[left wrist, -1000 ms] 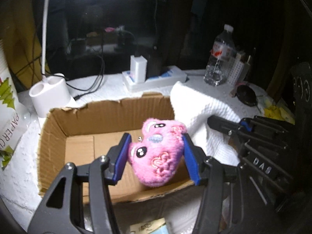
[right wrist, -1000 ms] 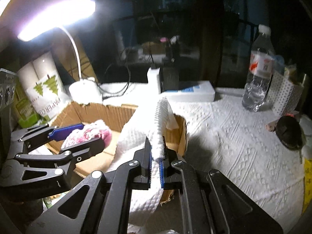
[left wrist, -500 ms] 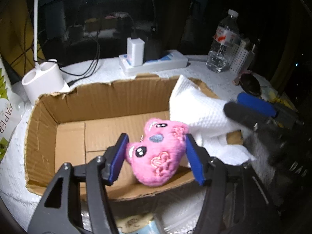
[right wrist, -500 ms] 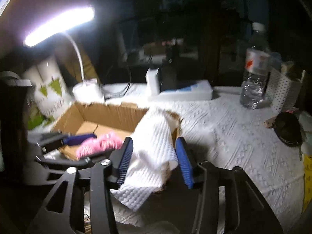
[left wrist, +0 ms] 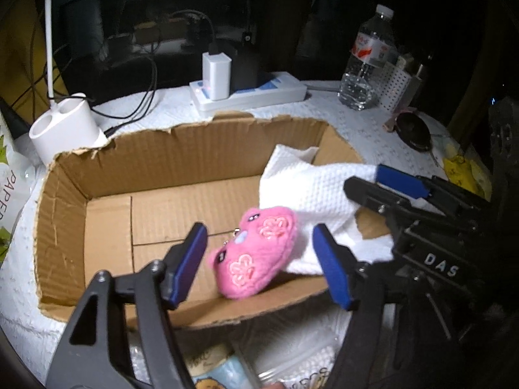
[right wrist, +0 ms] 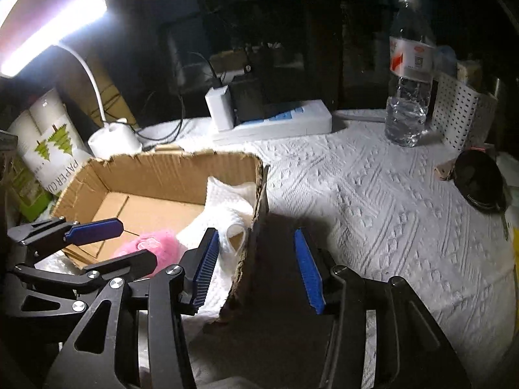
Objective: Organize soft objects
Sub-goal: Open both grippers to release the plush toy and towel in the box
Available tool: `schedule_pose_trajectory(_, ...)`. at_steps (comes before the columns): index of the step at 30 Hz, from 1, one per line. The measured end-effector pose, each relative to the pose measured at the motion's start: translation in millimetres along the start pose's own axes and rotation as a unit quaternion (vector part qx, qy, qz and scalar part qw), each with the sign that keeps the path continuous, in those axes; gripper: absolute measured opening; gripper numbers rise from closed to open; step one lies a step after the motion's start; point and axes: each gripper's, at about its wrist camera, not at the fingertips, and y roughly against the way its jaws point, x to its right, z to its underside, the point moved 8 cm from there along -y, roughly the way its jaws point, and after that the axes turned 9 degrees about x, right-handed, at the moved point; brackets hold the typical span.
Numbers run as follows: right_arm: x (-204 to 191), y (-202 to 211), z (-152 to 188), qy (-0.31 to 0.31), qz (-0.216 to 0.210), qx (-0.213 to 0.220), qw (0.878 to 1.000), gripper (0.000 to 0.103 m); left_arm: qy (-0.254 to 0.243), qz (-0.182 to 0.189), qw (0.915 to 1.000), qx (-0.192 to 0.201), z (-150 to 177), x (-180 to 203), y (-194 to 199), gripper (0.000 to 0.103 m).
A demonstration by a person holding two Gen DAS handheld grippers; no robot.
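A pink plush toy (left wrist: 256, 253) lies on the floor of the open cardboard box (left wrist: 194, 152), against its near wall. My left gripper (left wrist: 259, 265) is opening around the toy, and the blue pads stand clear of it on both sides. A white waffle cloth (left wrist: 311, 194) is heaped in the box's right end and spills over the near right corner. My right gripper (right wrist: 256, 269) is open and astride the box's right wall (right wrist: 259, 194), with the cloth (right wrist: 227, 214) just left of it and nothing gripped. In the right wrist view the toy (right wrist: 152, 246) shows behind the left gripper (right wrist: 138, 243).
A white textured cover (right wrist: 373, 210) lies over the table. Behind the box stand a lamp base (left wrist: 61, 126), a power strip with chargers (left wrist: 249, 94), a water bottle (right wrist: 408, 87) and a perforated white holder (right wrist: 457, 113). A paper-cup pack (right wrist: 48, 146) is at left, a black round object (right wrist: 476, 178) at right.
The left jaws spread and the pink toy dropped out of them, tipping onto the box floor. The right gripper let go of the white cloth, which slumped into the box's right end.
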Motion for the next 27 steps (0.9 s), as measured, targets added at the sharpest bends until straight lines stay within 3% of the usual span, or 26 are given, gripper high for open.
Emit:
schedule_pose_trajectory(13, -16.9, 51.7, -14.6, 0.013, 0.006, 0.037, 0.999, 0.051, 0.005, -0.007, 0.9986, 0.053, -7.1, -2.3, 49.6, 0.073)
schedule_pose_trajectory(27, -36.9, 94.5, 5.1, 0.026, 0.015, 0.040, 0.999, 0.052, 0.022, -0.009, 0.9944, 0.103, 6.2, -11.1, 103.9, 0.081)
